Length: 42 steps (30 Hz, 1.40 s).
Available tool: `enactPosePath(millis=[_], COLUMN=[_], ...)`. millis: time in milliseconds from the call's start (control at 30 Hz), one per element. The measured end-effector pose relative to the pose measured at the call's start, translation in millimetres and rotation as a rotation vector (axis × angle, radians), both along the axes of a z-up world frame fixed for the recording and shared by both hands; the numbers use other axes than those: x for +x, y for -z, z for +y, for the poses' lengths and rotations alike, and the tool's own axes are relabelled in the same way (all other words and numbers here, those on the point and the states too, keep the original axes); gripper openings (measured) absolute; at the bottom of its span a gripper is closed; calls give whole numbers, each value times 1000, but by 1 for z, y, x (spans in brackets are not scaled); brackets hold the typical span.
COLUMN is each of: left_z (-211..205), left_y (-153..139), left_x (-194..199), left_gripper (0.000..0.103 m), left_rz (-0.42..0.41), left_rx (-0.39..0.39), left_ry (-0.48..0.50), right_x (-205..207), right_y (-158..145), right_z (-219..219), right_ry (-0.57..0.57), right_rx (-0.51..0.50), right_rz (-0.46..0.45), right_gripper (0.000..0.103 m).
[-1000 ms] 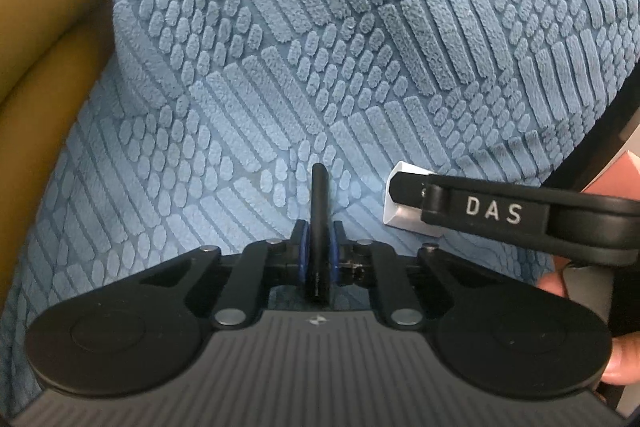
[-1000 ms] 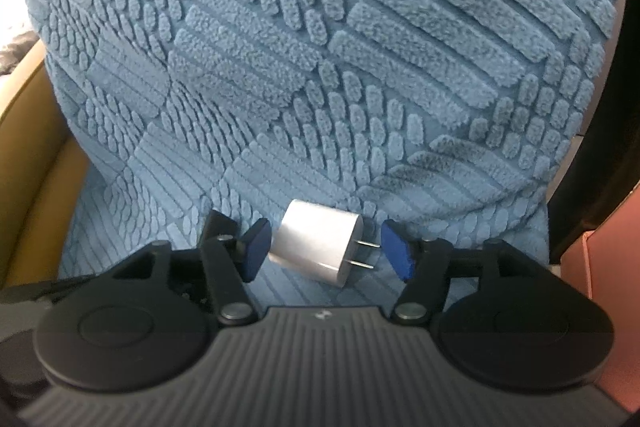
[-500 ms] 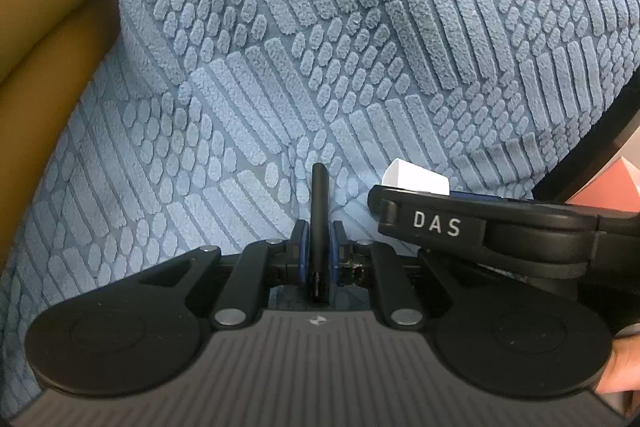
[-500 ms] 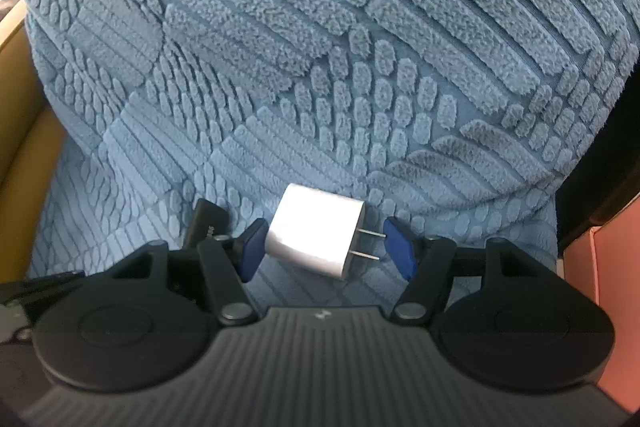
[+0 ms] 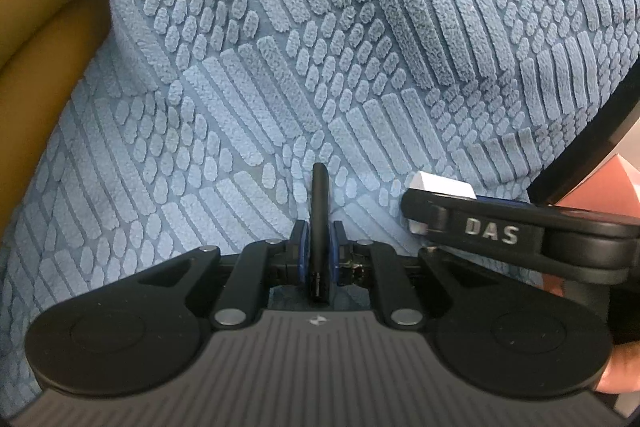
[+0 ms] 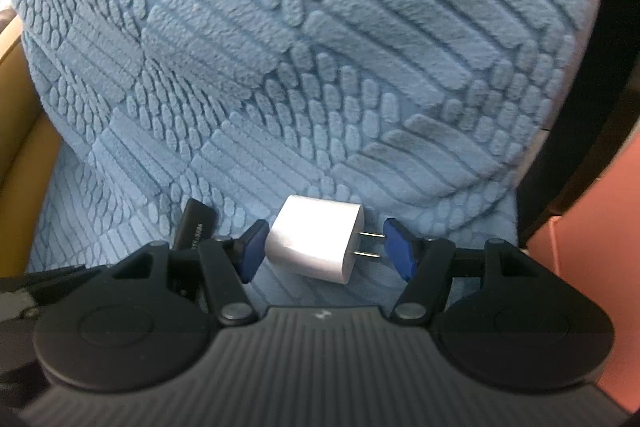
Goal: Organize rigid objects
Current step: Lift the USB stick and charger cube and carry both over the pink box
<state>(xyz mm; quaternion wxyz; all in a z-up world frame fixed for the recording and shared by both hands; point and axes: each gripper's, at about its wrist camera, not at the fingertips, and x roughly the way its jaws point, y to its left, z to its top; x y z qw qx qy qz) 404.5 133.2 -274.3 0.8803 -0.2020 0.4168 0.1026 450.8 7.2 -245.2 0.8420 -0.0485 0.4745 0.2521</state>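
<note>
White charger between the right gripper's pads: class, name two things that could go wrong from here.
1. The white charger lies with its prongs toward one pad; closing may press on them or twist the charger.
2. The left gripper, shut on a thin black object, sits close to the right gripper; they may collide.

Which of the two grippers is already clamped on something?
The left gripper: jaws shut on the thin black stick. The right gripper is open around the white charger.
</note>
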Motion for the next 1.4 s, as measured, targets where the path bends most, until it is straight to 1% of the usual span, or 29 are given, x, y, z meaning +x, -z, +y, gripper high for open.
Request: enactPosePath(millis=[133,200,300,467,600,700,800,933,1033,1233,1267,1400], left_z=[1,0,-2,-11,-21,-22,-20,-11,-11,-9,-9,-12], left_y=[2,5,8,11,12,12,10,0,-5,-20,-23,-34], left_x=[0,1,4,7,10,12,13,6,0,-23,-27,-46], left_gripper=[14,15,17,18,17,15,13,13,13,13,13,13], left_rz=[-16,-14,-30,-39,-35,-31,-29,-40,-52,-76,-79,-87], left_rx=[-9,-3,-9,28,92,103,82,47,32,14,15,-9], left_ry=[-7,-3,6,22,51,51,40,27,28,34,34,37], right_x=[2,-9,-9,-10,-13,-13,-18,-26,-31,-51,-50,-67], right_y=[-1,-4,-1,3,5,0,-3,-9,-9,-17,-19,-32], right_z=[-10,-19,-26,-27,-28,-37,-45,-55,-63,-77,-78,-89], right_ry=[22,32,39,34,27,27,28,43,70,83,84,78], right_rx=[-10,-12,-20,-25,-25,-27,-25,-20,-9,-7,-8,-13], right_rz=[-4,-5,6,13,10,2,-8,-27,-9,-12,-14,-27], right_gripper=[66,66,66,66,66,66,66,66,66,66,66,65])
